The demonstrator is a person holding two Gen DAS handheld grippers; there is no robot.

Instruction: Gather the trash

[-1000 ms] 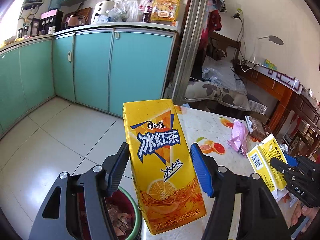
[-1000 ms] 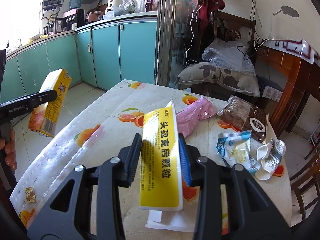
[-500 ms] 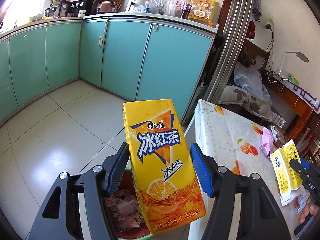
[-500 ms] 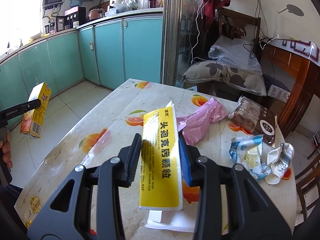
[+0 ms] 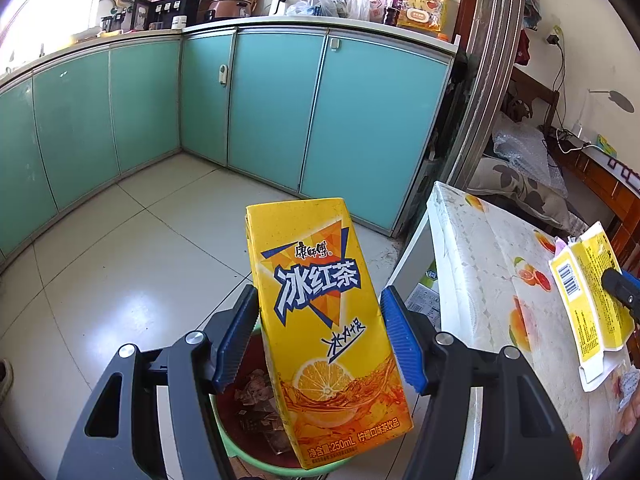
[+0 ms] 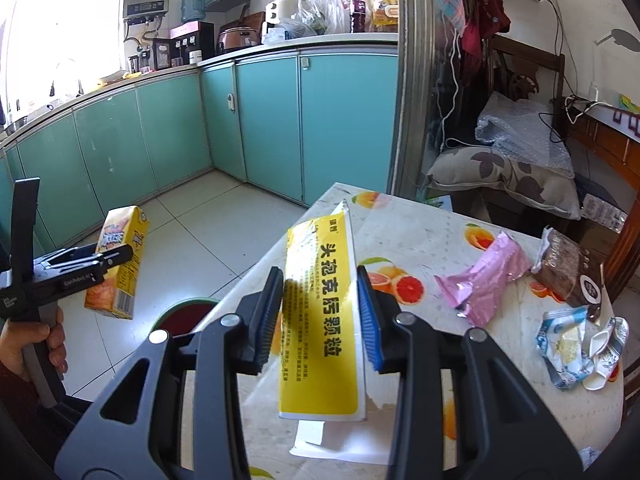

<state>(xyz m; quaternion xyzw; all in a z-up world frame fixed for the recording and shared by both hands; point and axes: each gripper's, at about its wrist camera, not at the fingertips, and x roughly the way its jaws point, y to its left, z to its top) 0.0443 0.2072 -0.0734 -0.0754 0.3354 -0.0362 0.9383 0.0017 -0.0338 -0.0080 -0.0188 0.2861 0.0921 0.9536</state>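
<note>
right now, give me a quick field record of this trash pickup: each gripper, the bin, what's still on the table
left gripper: shut on iced tea carton, held over the bin
right gripper: shut on yellow medicine box, above the table edge
bin: green rim, red inside, on the floor beside the table, scraps already in it
table: fruit-print cover
left on table: pink wrapper, brown snack packet, blue-white wrapper, crushed paper cup

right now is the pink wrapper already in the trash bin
No, the pink wrapper lies on the table next to a brown packet, while the bin sits on the floor beside it.
</note>
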